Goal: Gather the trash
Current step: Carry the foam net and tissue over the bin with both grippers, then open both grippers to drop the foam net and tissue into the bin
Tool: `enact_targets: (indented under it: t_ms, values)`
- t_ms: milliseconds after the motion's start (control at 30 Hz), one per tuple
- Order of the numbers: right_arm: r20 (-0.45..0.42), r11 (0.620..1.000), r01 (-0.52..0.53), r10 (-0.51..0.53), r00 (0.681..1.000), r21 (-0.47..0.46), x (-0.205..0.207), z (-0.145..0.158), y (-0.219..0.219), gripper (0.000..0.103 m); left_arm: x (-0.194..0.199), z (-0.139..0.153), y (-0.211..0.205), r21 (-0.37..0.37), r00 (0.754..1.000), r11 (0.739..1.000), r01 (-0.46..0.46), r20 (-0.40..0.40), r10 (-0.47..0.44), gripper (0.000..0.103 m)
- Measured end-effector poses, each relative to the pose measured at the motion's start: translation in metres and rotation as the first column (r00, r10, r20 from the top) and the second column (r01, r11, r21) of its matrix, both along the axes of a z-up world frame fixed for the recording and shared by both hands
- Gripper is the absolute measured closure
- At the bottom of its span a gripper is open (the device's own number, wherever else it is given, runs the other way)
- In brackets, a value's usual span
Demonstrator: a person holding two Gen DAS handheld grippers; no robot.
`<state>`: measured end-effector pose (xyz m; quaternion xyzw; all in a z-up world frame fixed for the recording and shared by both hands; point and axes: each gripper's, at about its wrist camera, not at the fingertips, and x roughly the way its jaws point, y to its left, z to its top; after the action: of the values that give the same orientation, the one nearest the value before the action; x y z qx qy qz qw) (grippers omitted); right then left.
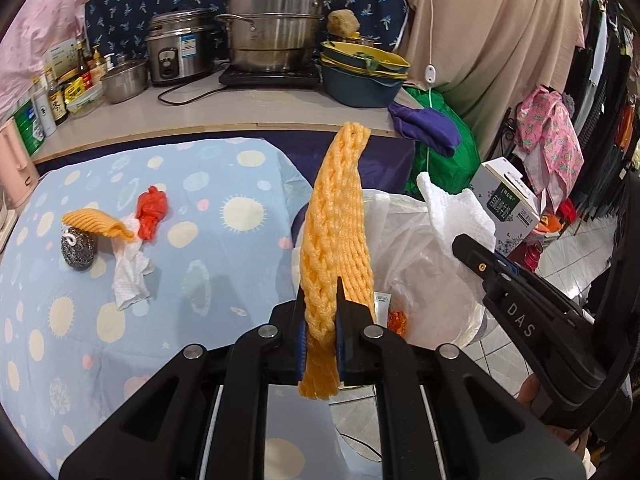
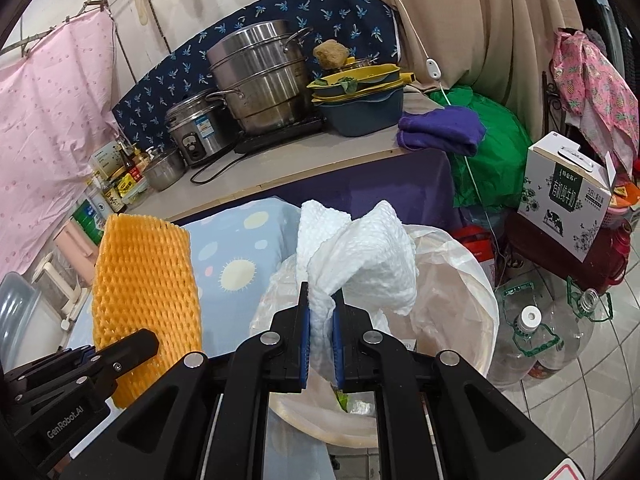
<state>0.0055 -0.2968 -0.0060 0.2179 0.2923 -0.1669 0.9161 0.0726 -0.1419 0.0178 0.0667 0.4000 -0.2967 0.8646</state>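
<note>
The left gripper [image 1: 322,312] is clamped on an orange foam net sleeve [image 1: 338,232], whose long axis runs up and away from the jaws, its free end pointing toward the counter; its lower end hangs out of sight behind the gripper body. The right gripper [image 2: 322,316] is pinched shut on a crumpled white paper towel [image 2: 356,256] that fans upward over the trash bin [image 2: 476,280], lined with a pale plastic bag. Only the left wrist view shows what lies on the dotted blue tablecloth [image 1: 208,240]: a second orange net [image 1: 96,222], a red plastic scrap [image 1: 151,212], another white tissue [image 1: 130,276] and a steel scourer [image 1: 78,248], clustered and partly overlapping. The bin's contents are mostly hidden; a bit of green shows below the right jaws. Beyond, the steel steamer pot [image 1: 276,20] stands on the counter.
</note>
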Motion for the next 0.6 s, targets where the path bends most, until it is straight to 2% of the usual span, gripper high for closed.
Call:
enact_targets:
  t_ms: [600]
  values:
    - [-0.050,0.998,0.043,-0.041,0.998,0.050,-0.006,-0.028,-0.025,0.092,0.002,-0.016,-0.048,0.047,0.998,0.997,0.062,-0.011,-0.061,0.093]
